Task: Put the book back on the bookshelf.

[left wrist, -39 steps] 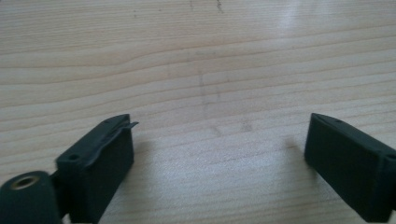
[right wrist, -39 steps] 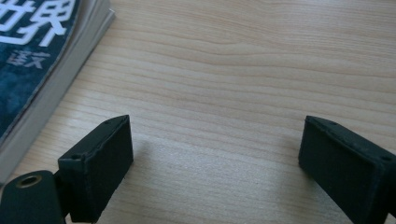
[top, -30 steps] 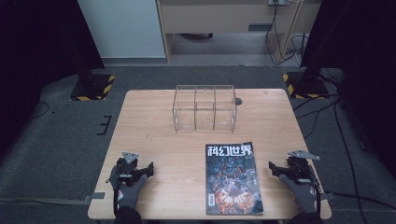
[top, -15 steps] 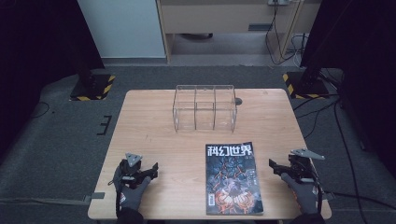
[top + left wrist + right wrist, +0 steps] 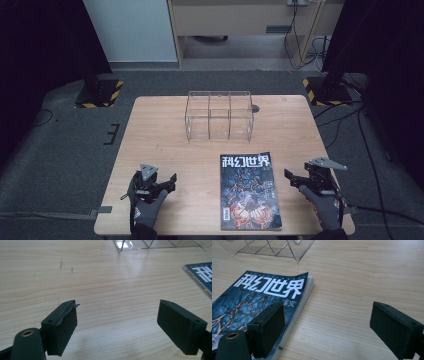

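A dark magazine (image 5: 248,191) with white characters on its cover lies flat near the table's front edge, right of centre; its top right corner (image 5: 299,280) curls up slightly. A clear acrylic divided rack (image 5: 219,115) stands at the middle back of the table. My left gripper (image 5: 165,182) rests low at the front left, open, with bare wood between its jaws (image 5: 117,322). Just right of the magazine, my right gripper (image 5: 294,178) is open too, its left jaw over the magazine's edge (image 5: 327,322). Neither holds anything.
The wooden table (image 5: 155,135) has bare room between the rack and the grippers. A small dark hole (image 5: 256,108) sits behind the rack. Dark carpet, cables and yellow-black stand bases (image 5: 100,93) surround the table.
The left gripper has turned slightly, its jaws now pointing more to the right toward the magazine. The right gripper and the magazine have stayed in place.
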`<state>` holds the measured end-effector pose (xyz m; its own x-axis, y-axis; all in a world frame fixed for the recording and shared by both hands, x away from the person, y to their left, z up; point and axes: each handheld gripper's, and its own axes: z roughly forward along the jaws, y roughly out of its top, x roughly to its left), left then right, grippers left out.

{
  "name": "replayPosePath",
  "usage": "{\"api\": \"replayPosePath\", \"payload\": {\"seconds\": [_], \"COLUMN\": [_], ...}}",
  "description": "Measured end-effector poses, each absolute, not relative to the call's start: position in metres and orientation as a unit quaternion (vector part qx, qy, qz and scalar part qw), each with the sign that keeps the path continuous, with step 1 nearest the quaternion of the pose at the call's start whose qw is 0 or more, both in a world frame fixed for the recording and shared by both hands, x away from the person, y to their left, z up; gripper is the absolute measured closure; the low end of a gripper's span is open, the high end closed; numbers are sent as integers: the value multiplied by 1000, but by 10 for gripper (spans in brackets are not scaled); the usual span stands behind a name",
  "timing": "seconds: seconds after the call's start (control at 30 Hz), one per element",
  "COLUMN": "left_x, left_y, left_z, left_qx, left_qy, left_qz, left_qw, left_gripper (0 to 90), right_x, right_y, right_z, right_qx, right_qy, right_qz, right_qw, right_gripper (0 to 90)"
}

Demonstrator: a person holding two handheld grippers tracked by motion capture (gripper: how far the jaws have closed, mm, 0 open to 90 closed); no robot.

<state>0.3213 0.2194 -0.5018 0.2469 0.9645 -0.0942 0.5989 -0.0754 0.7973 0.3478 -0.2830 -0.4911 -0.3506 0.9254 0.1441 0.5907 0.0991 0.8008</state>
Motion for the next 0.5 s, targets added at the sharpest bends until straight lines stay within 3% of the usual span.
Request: {"api": "replayPosePath", "payload": {"seconds": [0.5], "left_x": [317], "left_y": [195], "left_z": [-494], "left_qx": [703], "left_qy": [539], "left_qz": [228], "left_qw": [404], "left_gripper": [158], "right_x": [344], "right_y": [-269], "right_z": [-484], "right_qx": [520], "right_qy": [716], "right_qz": [425], "right_qw": [190], "right_gripper": [166]}}
